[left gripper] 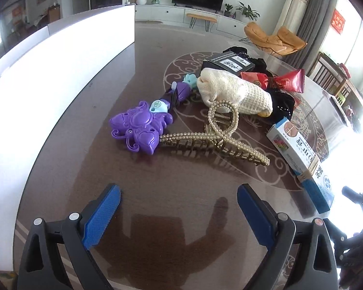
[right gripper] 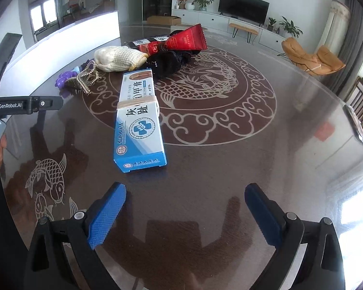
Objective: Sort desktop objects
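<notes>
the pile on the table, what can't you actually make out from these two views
- Black velvet cloth: left wrist view, mostly buried under the cream knitted pouch and the red foil snack packet; its shape is unclear.
- Purple plastic butterfly toy: right wrist view, largely hidden behind the pearl-studded gold hair claw.
- Blue and white medicine box: left wrist view, its near end washed out by window glare.

Glossy table top (right gripper: 230, 169), shiny purple plastic toy (left gripper: 138, 128), knitted cream cloth (left gripper: 234, 91), printed cardboard box (right gripper: 139, 123).
</notes>
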